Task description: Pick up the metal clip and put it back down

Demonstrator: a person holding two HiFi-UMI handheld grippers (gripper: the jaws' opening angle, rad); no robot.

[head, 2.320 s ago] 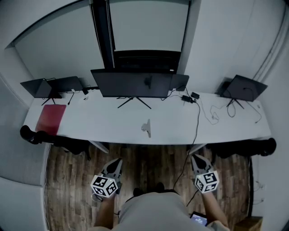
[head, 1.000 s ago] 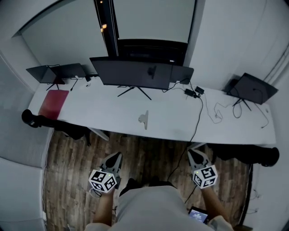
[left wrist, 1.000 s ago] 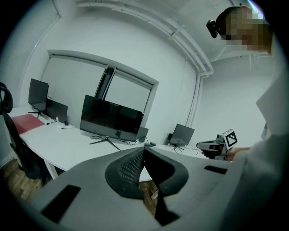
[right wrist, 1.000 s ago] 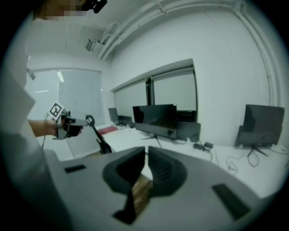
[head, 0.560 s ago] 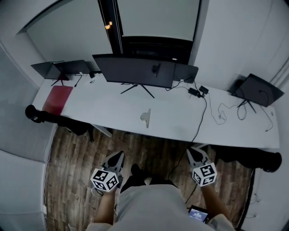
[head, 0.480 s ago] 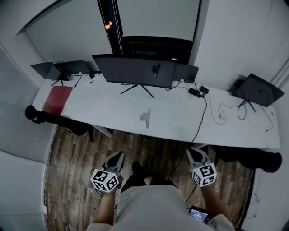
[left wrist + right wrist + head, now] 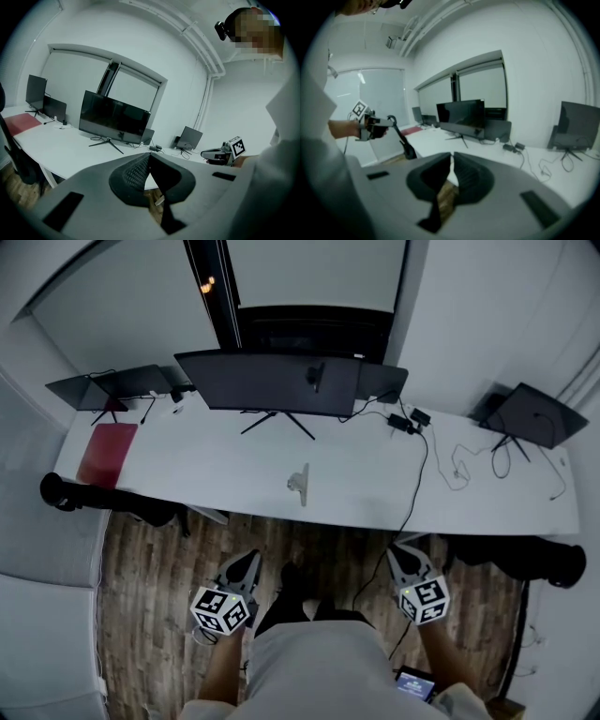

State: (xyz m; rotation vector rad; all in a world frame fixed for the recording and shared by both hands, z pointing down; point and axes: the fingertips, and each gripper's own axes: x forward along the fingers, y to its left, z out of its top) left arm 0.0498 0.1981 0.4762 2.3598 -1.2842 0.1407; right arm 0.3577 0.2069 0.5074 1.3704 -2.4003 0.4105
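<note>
desk: white | monitor: dark, at back | red pad, perhaps folder: left end

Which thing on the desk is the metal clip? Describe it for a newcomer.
Start at the long white desk and its big dark monitor. In front of the monitor, near the desk's front edge, sits the metal clip. It is small, grey and alone on bare desktop, away from the cables and laptops.

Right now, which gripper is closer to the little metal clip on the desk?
Left, by a little. The left gripper hangs over the floor just left of the metal clip; the right gripper sits farther off to its right.
</note>
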